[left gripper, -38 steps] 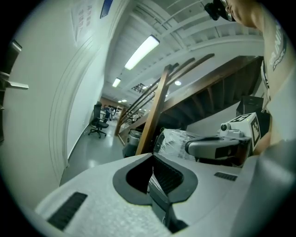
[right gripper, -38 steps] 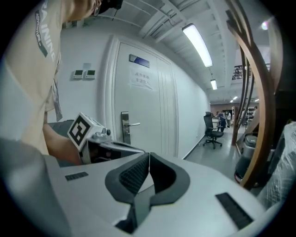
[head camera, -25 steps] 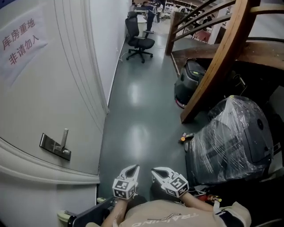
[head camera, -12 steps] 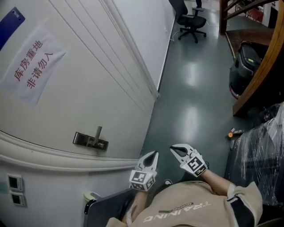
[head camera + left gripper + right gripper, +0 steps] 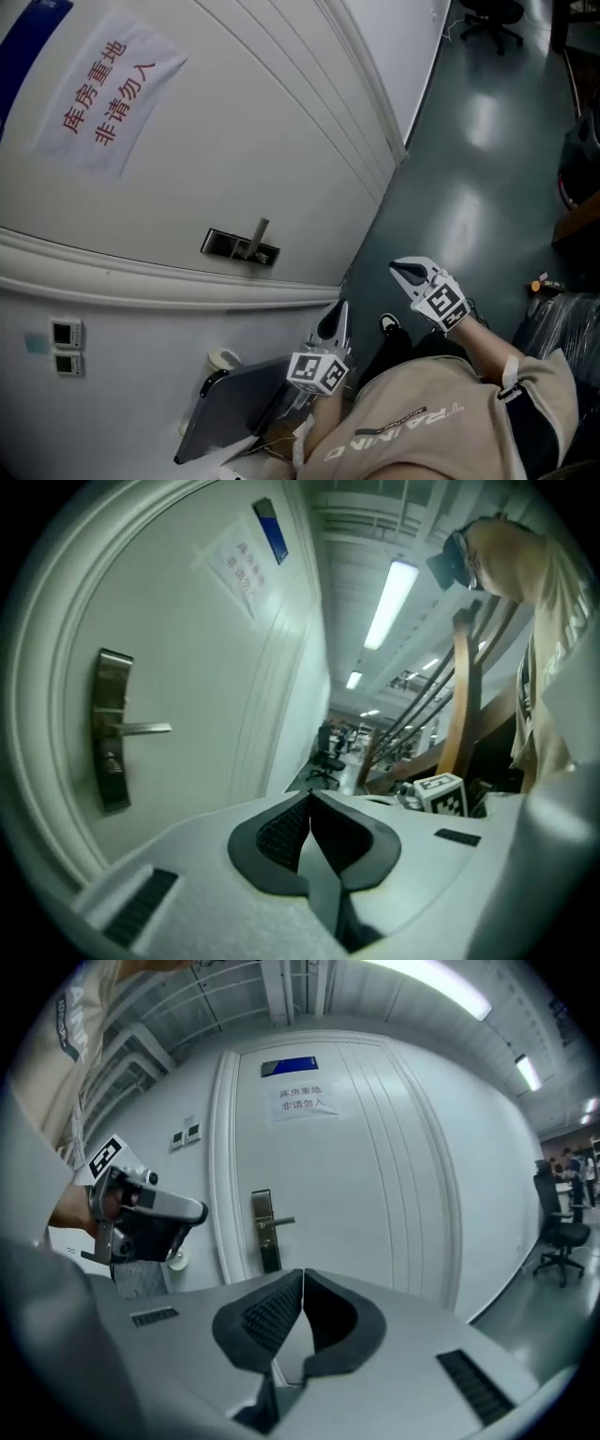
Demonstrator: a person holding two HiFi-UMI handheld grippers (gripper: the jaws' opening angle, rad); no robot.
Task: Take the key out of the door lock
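Since a second ago my gaze has swung onto the white panelled door (image 5: 281, 141), and its dark metal lock plate with lever handle (image 5: 240, 247) sits nearer centre. I judge this the approach: my left gripper (image 5: 336, 321) and right gripper (image 5: 410, 272) hang empty, jaws pressed together, well apart from the lock. The key is too small to make out; next, reach in and part one pair of jaws
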